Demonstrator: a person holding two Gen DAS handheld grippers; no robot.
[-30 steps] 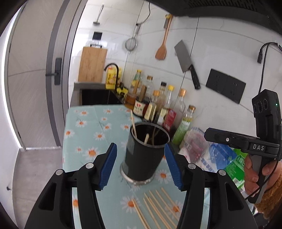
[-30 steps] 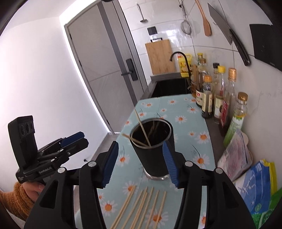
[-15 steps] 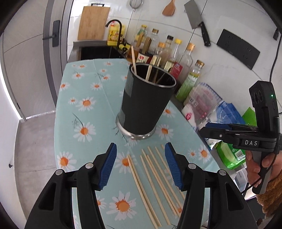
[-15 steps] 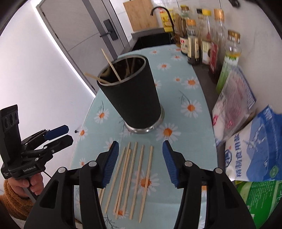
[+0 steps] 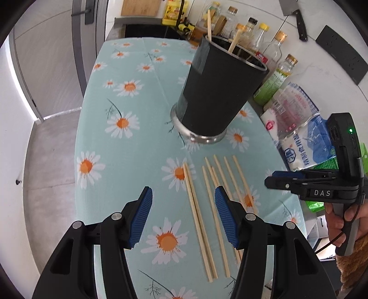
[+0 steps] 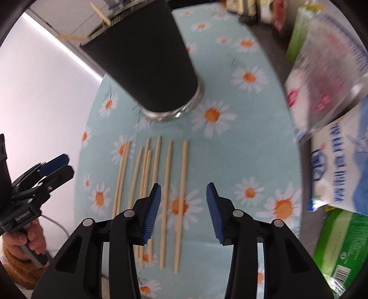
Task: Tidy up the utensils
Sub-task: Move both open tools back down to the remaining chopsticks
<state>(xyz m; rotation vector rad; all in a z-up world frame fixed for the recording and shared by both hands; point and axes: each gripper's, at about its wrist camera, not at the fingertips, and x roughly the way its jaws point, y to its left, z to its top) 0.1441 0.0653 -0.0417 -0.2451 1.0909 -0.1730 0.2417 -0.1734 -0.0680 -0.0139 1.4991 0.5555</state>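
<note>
L hand-held gripper [image 5: 183, 216] open, empty – R hand-held gripper [image 6: 183, 207] narrowing over chopsticks [image 6: 182, 184], nothing gripped.

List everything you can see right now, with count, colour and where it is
chopsticks: eight loose, pale wood, flat on the cloth in front of the holder
holder: one, black with metal base, upright on the cloth, a few sticks inside
tablecloth: one, light blue with daisies
bottles: several, glass, along the wall
bags: several, blue-white, clear, green, right of the cloth
cleaver: one, on the wall
left gripper: black, blue pads, open over the sticks
right gripper: open, jaws just closing, two sticks lying between, untouched
</note>
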